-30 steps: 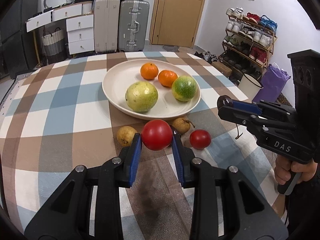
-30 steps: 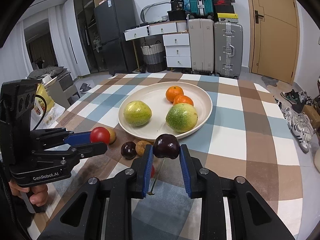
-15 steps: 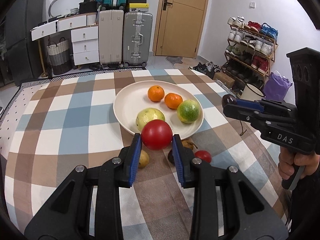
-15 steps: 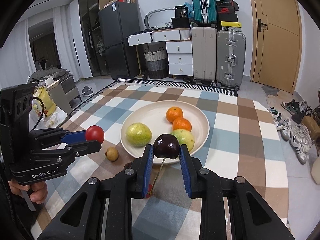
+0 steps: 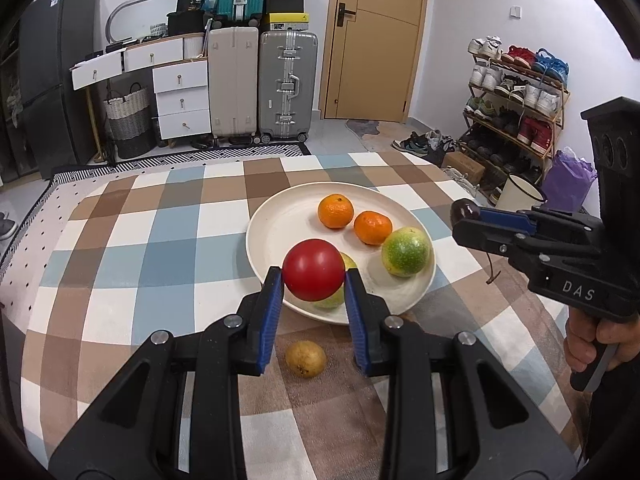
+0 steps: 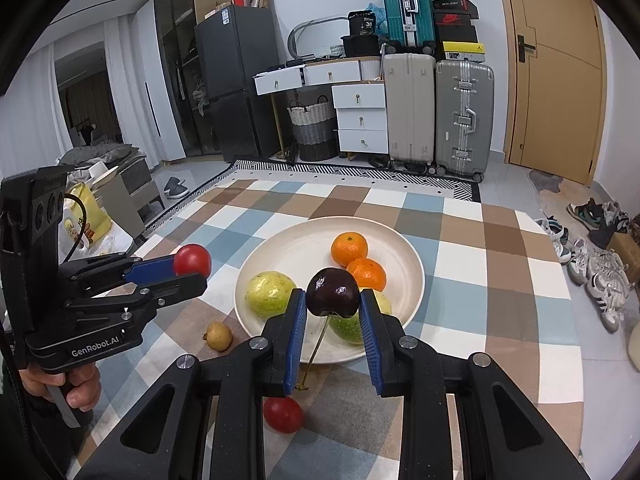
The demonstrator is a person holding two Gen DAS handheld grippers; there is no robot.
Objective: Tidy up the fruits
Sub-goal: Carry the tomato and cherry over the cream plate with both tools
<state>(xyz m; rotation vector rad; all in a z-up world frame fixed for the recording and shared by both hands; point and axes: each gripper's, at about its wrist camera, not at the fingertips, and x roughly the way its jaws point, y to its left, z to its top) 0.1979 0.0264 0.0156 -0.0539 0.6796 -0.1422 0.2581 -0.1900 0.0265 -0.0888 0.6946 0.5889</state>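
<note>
The left gripper (image 5: 313,292) had its blue fingers (image 5: 270,320) clamped on a red tomato (image 5: 313,269), and the right gripper (image 6: 332,316) was clamped on a dark cherry (image 6: 333,292) whose stem hung down between the fingers. Over the last second both had risen off the checked surface (image 5: 132,240) and drawn back, so each fruit now hung in the air in front of the near rim of the cream plate (image 5: 280,216). The plate already held two tangerines (image 5: 336,211), a green passion fruit (image 5: 406,251) and a paler yellow-green one (image 6: 266,294). A small brown fruit (image 5: 305,358) and a second tomato (image 6: 282,415) lay on the cloth short of the plate. Both lifts looked secure; setting the fruits into the plate seemed the next step.
</note>
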